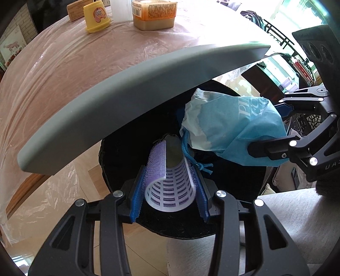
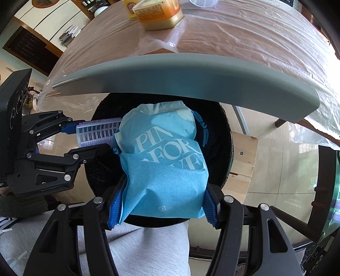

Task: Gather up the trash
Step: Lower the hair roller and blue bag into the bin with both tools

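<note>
My left gripper (image 1: 167, 169) is shut on a purple and white mesh hair roller (image 1: 170, 191), which points down into a round black bin (image 1: 127, 148). A raised grey lid (image 1: 127, 95) stands over the far side of the bin's mouth. Just right of the roller, my right gripper (image 1: 274, 127) is shut on a blue drawstring pouch (image 1: 229, 123) with white lettering. In the right wrist view the pouch (image 2: 163, 169) fills the right gripper (image 2: 163, 191) above the bin (image 2: 218, 148). There the left gripper (image 2: 89, 138) holds the roller (image 2: 95, 129) at the left, under the lid (image 2: 170, 74).
Behind the lid is a table under a clear plastic sheet (image 1: 63, 70). It carries a yellow cup (image 1: 96, 19), an orange-lidded tub (image 1: 154, 13) and a cardboard box (image 1: 76, 10). A person's grey-clad leg (image 2: 138, 254) is near the bin. Pale wood floor surrounds it.
</note>
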`<state>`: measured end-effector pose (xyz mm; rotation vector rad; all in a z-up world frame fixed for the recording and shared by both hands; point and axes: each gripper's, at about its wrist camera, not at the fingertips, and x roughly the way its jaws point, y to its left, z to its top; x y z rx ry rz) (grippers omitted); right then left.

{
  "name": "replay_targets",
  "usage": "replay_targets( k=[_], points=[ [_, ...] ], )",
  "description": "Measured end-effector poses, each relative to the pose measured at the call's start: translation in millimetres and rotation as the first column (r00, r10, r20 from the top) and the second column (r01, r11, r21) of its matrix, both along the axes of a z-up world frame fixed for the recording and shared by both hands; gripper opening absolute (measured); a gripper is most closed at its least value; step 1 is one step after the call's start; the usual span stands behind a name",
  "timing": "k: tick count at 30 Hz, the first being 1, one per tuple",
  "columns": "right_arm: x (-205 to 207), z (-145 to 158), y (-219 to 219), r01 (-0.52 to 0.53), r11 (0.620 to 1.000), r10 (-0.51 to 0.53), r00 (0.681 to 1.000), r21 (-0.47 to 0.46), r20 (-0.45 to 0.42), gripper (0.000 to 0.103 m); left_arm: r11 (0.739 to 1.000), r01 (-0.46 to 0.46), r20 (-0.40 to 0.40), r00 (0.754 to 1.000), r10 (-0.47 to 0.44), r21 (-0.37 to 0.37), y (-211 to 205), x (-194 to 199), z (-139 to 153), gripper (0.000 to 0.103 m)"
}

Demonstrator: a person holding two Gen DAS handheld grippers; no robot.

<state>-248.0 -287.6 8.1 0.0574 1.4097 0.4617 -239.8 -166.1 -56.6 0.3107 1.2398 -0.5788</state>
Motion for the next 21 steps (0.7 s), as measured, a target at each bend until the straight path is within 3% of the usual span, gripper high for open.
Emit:
replay_targets(
  k=[21],
  points=[
    [7,-12,-3,0.045,0.999,-0.045,0.999,-0.02,-0.024,0.061,0.999,0.023,-0.009,1.0,-0.022,0.048,-5,4,-15,0.044]
  ],
)
